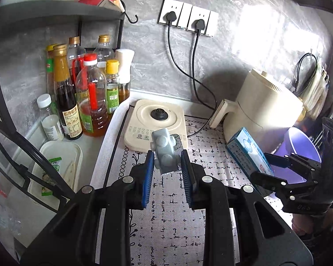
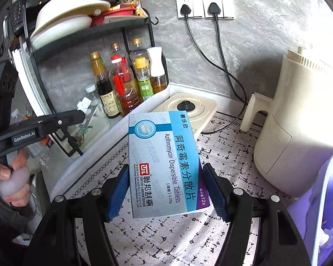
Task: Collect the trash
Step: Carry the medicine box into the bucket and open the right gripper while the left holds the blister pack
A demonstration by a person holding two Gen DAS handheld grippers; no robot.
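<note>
The left gripper (image 1: 167, 161) has its jaws pinching a blister pack (image 1: 165, 153), a grey sheet of pill bubbles that stands upright between the blue pads, long axis running toward 12 o'clock in the left wrist view, clear of the worktop (image 1: 171, 221). The right gripper (image 2: 166, 190) has its jaws set wide and clamped on a blue and white medicine box (image 2: 164, 164); the box's long axis also points roughly to 12 o'clock, along the fingers, and it hangs above the patterned mat.

The relation that matters next is the purple bin (image 2: 317, 204): it lies at about 4 o'clock from the box in the right wrist view, just beside the right jaws. From the left wrist view the purple bin (image 1: 299, 146) sits at 3 o'clock, beyond the right gripper (image 1: 270, 168), so the right hand is judged the nearer and likely to drop first. What the bin holds cannot be told.

At 8 o'clock on the left, a white tray (image 1: 55, 168) holds small green sauce packets. A kettle base (image 1: 157, 119) stands at 12 o'clock, carrying no kettle.
</note>
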